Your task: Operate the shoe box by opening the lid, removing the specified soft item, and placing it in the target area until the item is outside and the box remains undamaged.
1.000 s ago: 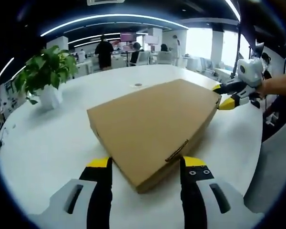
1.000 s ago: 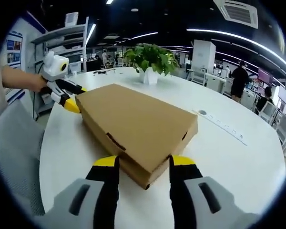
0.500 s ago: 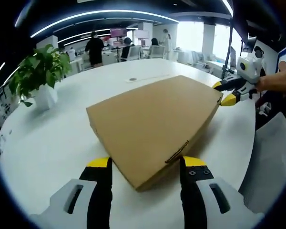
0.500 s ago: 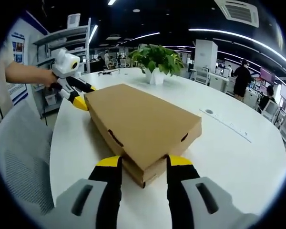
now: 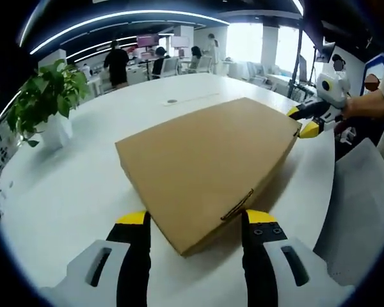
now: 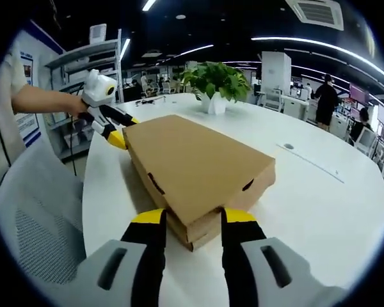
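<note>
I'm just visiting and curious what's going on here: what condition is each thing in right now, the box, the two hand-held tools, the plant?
Shoe box: lid closed, lying flat on the white table.
Left tool: open, jaws astride one corner of the box.
Right tool: open, jaws astride the opposite corner.
Potted plant: upright on the table, apart from the box.
Grey chair: empty, beside the table.

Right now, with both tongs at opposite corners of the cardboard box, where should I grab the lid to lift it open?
Probably the lid's overhanging edge at each corner of the box. The lid sits as a separate upper layer over the base, with a seam under its rim. The right tongs and left tongs already straddle opposite corners, so come in level from there, pinch the lid only, and lift evenly.
</note>
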### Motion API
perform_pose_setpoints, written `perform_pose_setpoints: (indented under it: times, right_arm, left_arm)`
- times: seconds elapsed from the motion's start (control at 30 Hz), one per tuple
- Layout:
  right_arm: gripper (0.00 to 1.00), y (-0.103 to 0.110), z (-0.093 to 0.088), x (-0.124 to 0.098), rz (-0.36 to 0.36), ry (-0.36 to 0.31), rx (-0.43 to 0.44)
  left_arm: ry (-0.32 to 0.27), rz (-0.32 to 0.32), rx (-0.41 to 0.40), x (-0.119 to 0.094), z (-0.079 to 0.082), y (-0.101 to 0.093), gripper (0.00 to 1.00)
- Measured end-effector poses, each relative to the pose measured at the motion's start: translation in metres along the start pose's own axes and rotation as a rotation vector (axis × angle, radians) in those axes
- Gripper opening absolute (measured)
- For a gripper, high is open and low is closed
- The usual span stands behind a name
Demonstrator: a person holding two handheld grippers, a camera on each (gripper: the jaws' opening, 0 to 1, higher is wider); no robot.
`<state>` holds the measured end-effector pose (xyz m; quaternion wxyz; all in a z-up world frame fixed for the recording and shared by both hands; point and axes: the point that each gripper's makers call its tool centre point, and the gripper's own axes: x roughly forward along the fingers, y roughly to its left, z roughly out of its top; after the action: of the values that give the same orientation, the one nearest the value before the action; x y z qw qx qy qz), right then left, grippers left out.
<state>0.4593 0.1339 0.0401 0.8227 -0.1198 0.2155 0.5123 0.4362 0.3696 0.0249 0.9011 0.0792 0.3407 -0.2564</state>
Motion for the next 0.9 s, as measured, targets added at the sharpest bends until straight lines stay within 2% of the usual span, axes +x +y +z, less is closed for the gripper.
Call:
perform_pose_setpoints:
  times: [0.43, 0.9]
  right_arm:
    - [0.29, 0.024, -0.001, -0.002, 0.008, -0.015, 0.036]
    - [0.31, 0.031, 0.0, -0.005, 0.005, -0.031, 0.051]
  left_arm:
    - [0.024, -0.013, 0.004, -0.015, -0.012, -0.002, 0.56]
    - [0.044, -0.013, -0.018, -0.028, -0.016, -0.017, 0.55]
